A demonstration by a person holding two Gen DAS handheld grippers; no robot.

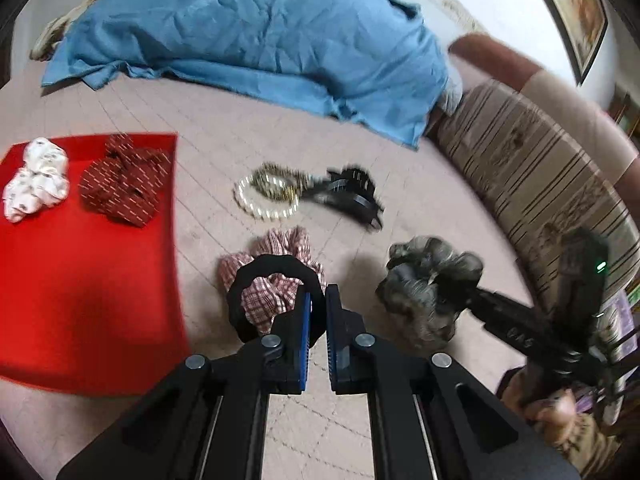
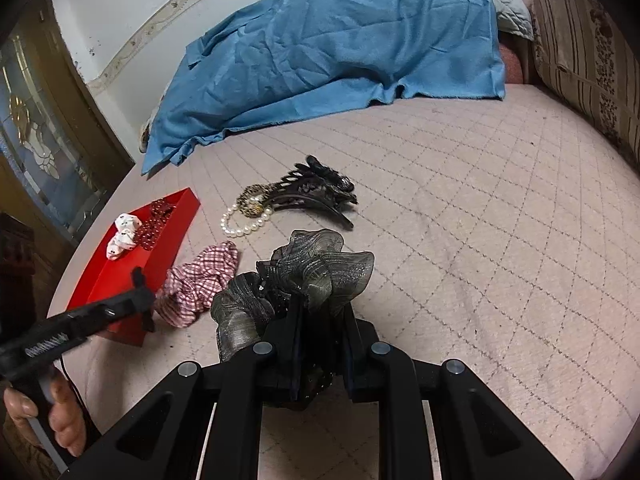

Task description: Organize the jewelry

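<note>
Item 1, lower centre of the left wrist view: left tool (image 1: 316, 300), jaws nearly together with a thin gap, pinching a black ring (image 1: 276, 268), apparently a hair tie or bangle, that stands up around its left finger.

Item 2, lower centre of the right wrist view: right tool (image 2: 320, 320), jaws closed on a grey sheer scrunchie (image 2: 304, 280), which bulges above the tips and looks lifted off the bed (image 2: 480, 240).

Item 3, mid frame: pink checked scrunchie (image 2: 200, 280), loose on the bed just beside the red tray (image 2: 120, 280).

Item 4, left of frame: red tray, holding a white scrunchie (image 1: 36, 180) and a dark red scrunchie (image 1: 124, 180) side by side.

Item 5, centre, farther off: pearl bracelet (image 2: 244, 220), gold bead bracelet (image 2: 252, 200) and black hair claw (image 2: 320, 192), touching in one heap.

Item 6, top of frame: blue cloth (image 2: 340, 48).

Risk: the black ring is held by a thin edge and could slip out on the way to the tray. The grey fabric is springy and may snag the jaws on release. The heaped bracelets could drag along together.
</note>
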